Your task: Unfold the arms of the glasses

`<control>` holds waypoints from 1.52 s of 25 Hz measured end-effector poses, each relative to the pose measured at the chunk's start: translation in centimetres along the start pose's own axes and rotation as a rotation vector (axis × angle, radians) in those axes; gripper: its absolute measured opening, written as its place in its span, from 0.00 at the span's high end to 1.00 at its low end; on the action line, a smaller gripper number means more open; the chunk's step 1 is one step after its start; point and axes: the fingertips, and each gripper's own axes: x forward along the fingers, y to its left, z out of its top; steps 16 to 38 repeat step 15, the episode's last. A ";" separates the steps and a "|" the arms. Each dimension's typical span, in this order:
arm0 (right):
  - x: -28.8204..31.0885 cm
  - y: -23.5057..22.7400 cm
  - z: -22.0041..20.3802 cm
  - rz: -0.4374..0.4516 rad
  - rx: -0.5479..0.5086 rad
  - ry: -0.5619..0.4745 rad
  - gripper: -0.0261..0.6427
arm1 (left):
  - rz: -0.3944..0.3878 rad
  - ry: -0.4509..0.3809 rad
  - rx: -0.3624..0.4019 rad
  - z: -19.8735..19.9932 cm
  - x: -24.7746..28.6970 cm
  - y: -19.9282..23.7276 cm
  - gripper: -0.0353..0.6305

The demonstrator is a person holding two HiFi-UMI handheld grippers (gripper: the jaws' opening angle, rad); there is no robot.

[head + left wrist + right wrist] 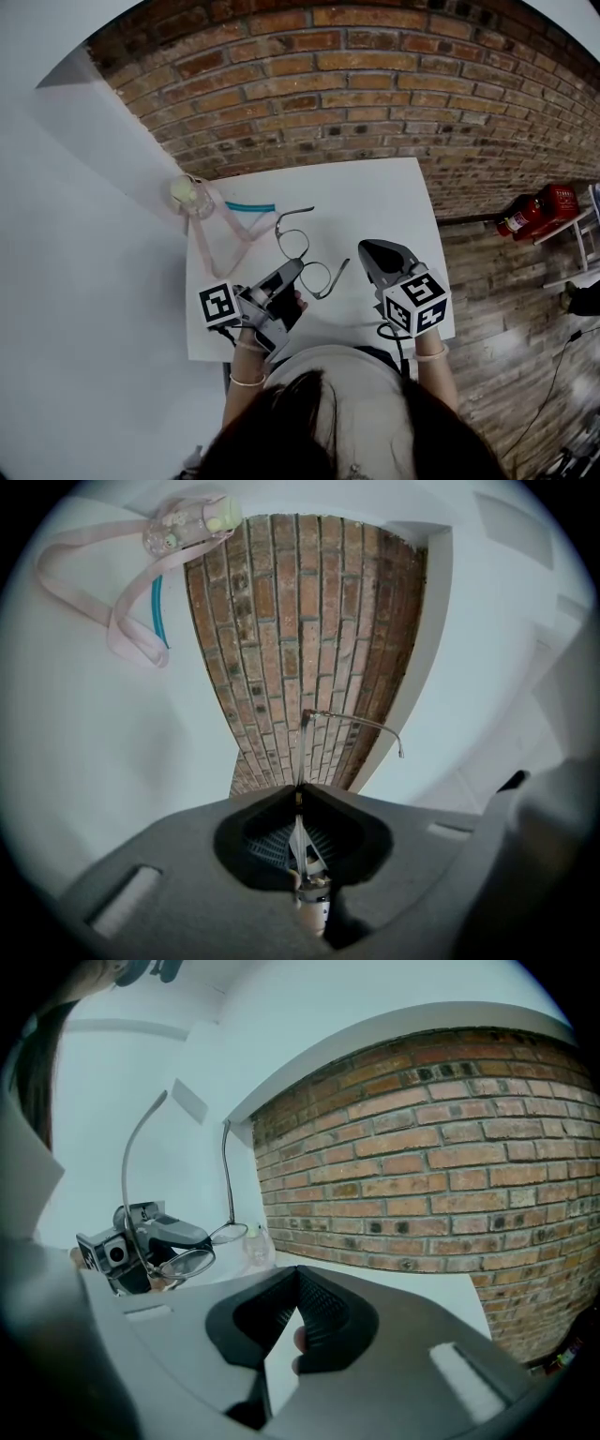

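Progress looks near complete: left gripper (294, 269) fingers grasp the glasses (305, 255) by the frame, both arms apparently swung out, right gripper (368, 249) fingers clenched, empty.

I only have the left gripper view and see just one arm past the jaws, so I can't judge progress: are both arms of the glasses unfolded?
Observer: Yes. In the head view, both arms of the glasses stand out from the frame.
Operator: Where is the right gripper?
Observer: The right gripper is beside the glasses, apart from them.
Operator: Is it holding anything?
Observer: No. Its own view shows the jaws shut with nothing between them.
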 end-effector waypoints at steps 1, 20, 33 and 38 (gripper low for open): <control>-0.1 0.0 0.0 -0.001 -0.001 0.000 0.95 | 0.000 0.002 0.000 -0.1 0.1 0.0 0.91; -0.5 0.1 0.0 -0.016 0.006 -0.012 0.95 | 0.006 0.021 0.000 -0.5 0.0 0.1 0.91; -0.5 0.1 0.0 -0.016 0.006 -0.012 0.95 | 0.006 0.021 0.000 -0.5 0.0 0.1 0.91; -0.5 0.1 0.0 -0.016 0.006 -0.012 0.95 | 0.006 0.021 0.000 -0.5 0.0 0.1 0.91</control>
